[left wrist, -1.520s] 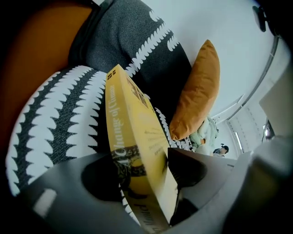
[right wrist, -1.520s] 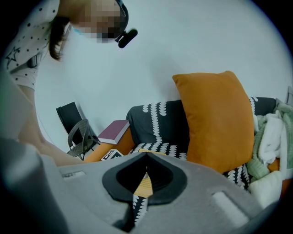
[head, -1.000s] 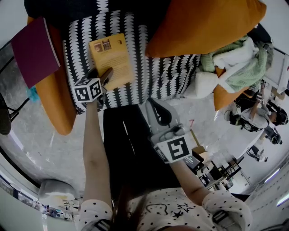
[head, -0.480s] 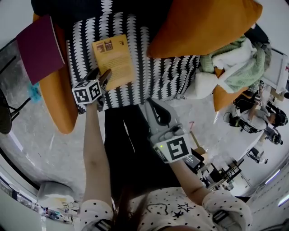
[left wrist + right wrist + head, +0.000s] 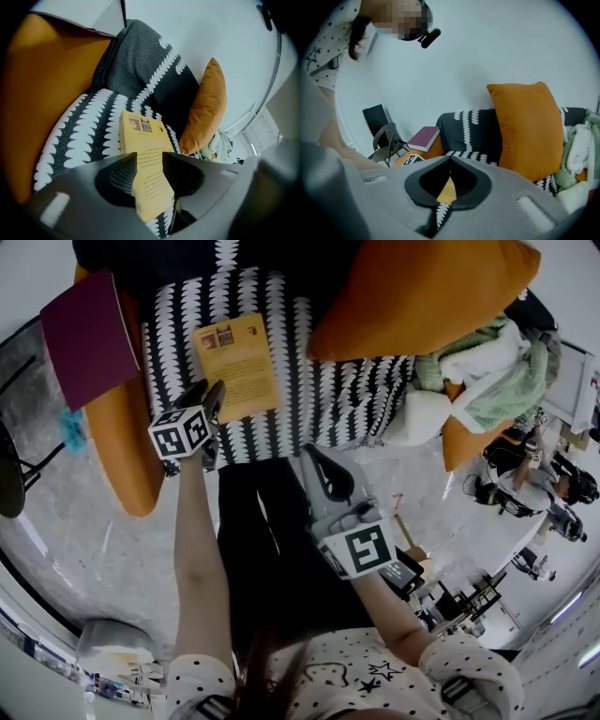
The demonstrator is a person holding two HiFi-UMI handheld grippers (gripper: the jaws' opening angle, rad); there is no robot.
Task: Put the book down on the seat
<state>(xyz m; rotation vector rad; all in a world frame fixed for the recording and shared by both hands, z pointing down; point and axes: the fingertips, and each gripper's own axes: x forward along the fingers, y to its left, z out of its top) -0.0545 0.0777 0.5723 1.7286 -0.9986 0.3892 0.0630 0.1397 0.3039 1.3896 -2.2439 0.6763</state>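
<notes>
A yellow book (image 5: 236, 367) lies flat on the black-and-white patterned seat (image 5: 319, 390) of a sofa. My left gripper (image 5: 208, 397) hovers at the book's near left corner. In the left gripper view the book (image 5: 140, 136) shows through the gap of that gripper (image 5: 149, 159). Its jaws have just been closing and still stand apart, and the pads do not press on the book. My right gripper (image 5: 317, 460) hangs in front of the sofa over the person's dark trousers. Seen in its own view, the right gripper (image 5: 450, 161) is shut on nothing.
A large orange cushion (image 5: 422, 292) leans on the seat's right half. A maroon book (image 5: 89, 338) rests on the orange armrest (image 5: 127, 446) at the left. Green and white cloths (image 5: 487, 371) are piled at the right end. A black chair (image 5: 379, 133) stands beyond the armrest.
The left gripper's jaws stand narrower than before, at the same spot by the book's corner. The book has not moved on the seat. The right gripper is unchanged.
</notes>
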